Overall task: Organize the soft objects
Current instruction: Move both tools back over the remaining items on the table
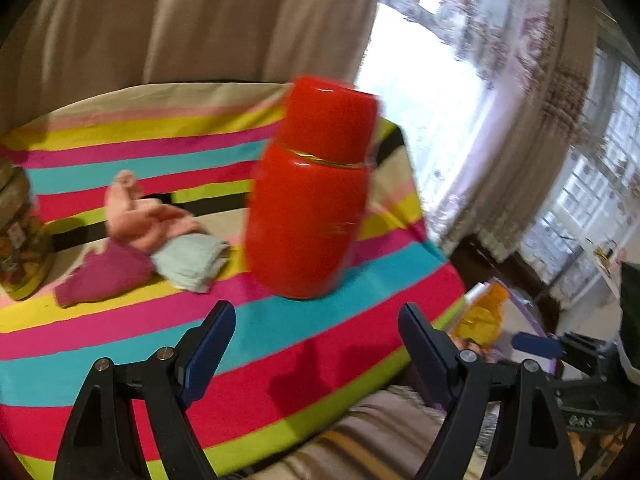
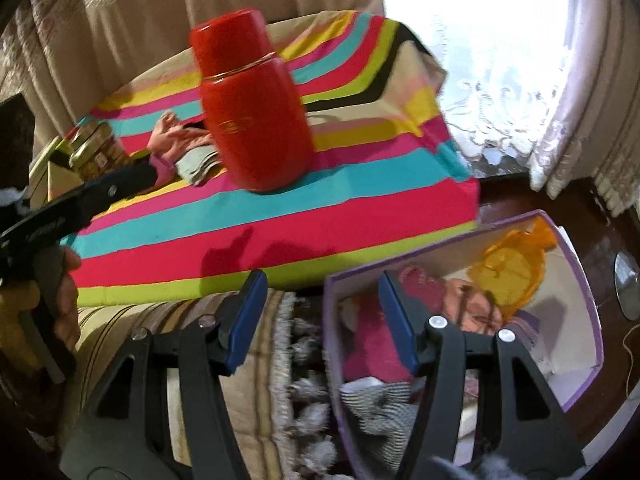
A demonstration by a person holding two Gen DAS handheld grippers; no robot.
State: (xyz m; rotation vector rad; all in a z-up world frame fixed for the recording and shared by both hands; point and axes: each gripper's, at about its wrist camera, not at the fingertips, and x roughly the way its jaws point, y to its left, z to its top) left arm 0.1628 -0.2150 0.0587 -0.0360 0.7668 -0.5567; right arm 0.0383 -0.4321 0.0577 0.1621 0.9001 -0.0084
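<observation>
A small heap of soft cloths lies on the striped tablecloth (image 1: 120, 344): a pink one (image 1: 140, 220), a purple one (image 1: 104, 276) and a pale mint one (image 1: 188, 260). My left gripper (image 1: 316, 312) hangs over the table's near side, open and empty, with the heap ahead to its left. In the right wrist view the heap (image 2: 184, 148) shows behind the red flask. My right gripper (image 2: 323, 280) is open and empty over the left rim of a lilac box (image 2: 576, 264), which holds soft items: an orange mesh piece (image 2: 516, 264), a magenta cloth (image 2: 372, 344) and a grey striped one (image 2: 380, 408).
A tall red flask (image 1: 308, 200) stands upright mid-table, right of the heap. A jar with a gold lid (image 1: 16, 240) stands at the table's left edge. A fringed striped cover (image 2: 256, 360) lies below the table edge. Curtains and a bright window are behind.
</observation>
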